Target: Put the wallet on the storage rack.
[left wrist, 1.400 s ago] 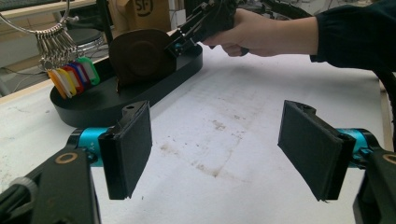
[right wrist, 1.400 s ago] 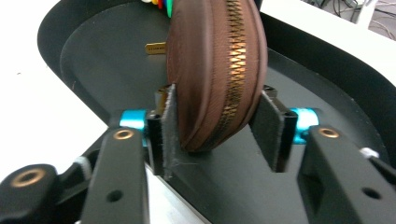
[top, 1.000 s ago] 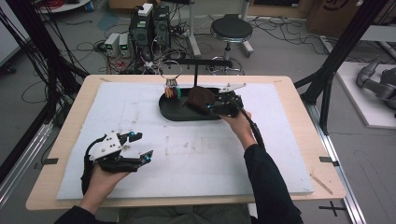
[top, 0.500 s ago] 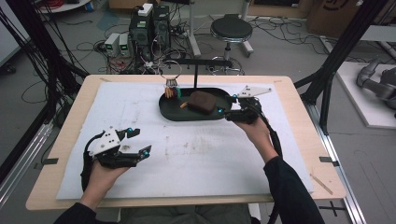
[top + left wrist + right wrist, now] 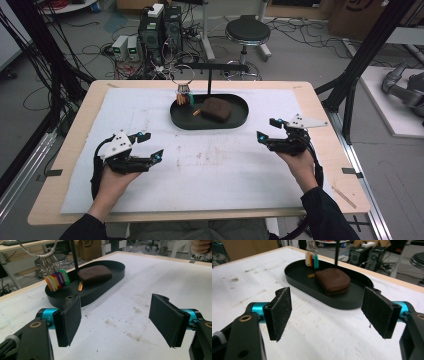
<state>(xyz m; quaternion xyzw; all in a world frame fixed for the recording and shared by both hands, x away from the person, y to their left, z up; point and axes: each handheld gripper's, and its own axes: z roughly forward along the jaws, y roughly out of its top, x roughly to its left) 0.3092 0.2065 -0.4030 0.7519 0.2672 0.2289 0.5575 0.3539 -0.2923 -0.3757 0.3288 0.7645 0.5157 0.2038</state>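
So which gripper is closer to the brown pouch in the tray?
Right. The right gripper sits just off the tray's end near the brown pouch; the left gripper waits farther away.

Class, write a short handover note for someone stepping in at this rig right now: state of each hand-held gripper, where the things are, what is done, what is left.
Left hand-held gripper: open, nothing between the jaws, held over the white mat at the near left.
Right hand-held gripper: jaws have just been opening, nothing between them, held over the mat to the right of the tray.
Brown pouch: lies flat inside the black oval tray, touched by neither gripper.
Key ring with coloured tags: hangs from the stand at the tray's left end.
Done: pouch is in the tray.
Left: apparently nothing with the pouch; check what comes next.
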